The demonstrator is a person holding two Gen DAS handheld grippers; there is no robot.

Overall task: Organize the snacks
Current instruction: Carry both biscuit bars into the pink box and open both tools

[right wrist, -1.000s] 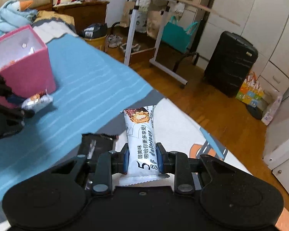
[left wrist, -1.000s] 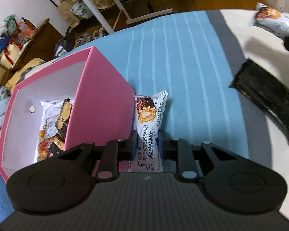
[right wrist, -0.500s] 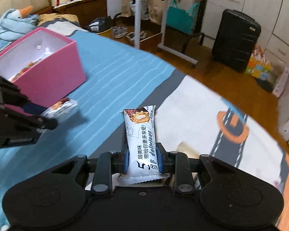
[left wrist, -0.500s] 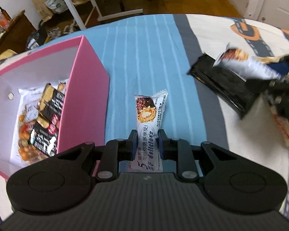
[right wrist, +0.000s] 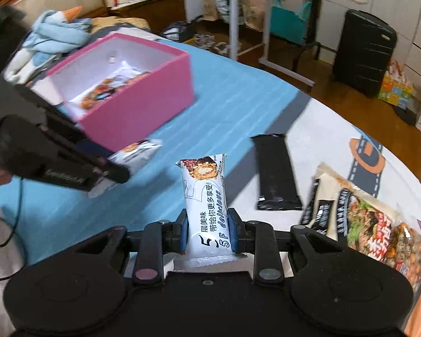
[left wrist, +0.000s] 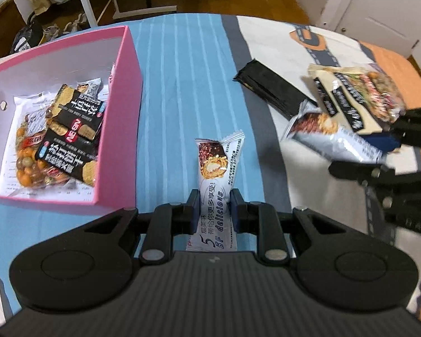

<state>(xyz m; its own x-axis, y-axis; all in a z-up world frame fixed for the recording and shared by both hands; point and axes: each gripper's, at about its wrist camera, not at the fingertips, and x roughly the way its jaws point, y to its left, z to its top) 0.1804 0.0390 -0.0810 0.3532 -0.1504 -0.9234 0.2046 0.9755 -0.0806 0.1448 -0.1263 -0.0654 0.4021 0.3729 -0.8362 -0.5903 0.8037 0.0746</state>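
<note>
My left gripper (left wrist: 214, 205) is shut on a white snack bar (left wrist: 213, 168), held above the blue striped cover just right of the pink box (left wrist: 126, 98). Black cracker packs (left wrist: 70, 132) and a bag of nuts lie in the box. My right gripper (right wrist: 207, 227) is shut on a second white bar of the same kind (right wrist: 205, 193). In the left wrist view the right gripper (left wrist: 362, 151) comes in from the right with its bar (left wrist: 331, 137). In the right wrist view the left gripper (right wrist: 109, 160) hangs in front of the pink box (right wrist: 143, 104).
A flat black packet (left wrist: 272, 92) lies on the cover between the grippers, also seen as the black packet (right wrist: 275, 174). More snack bags (right wrist: 365, 216) are piled at the right. A person's hand shows at the left edge. Beyond the bed are a folding table and a black suitcase.
Both grippers have risen and tilted downward, each keeping its bar. The right gripper has come closer to the left one and to the pink box, whose inside now shows more fully.
</note>
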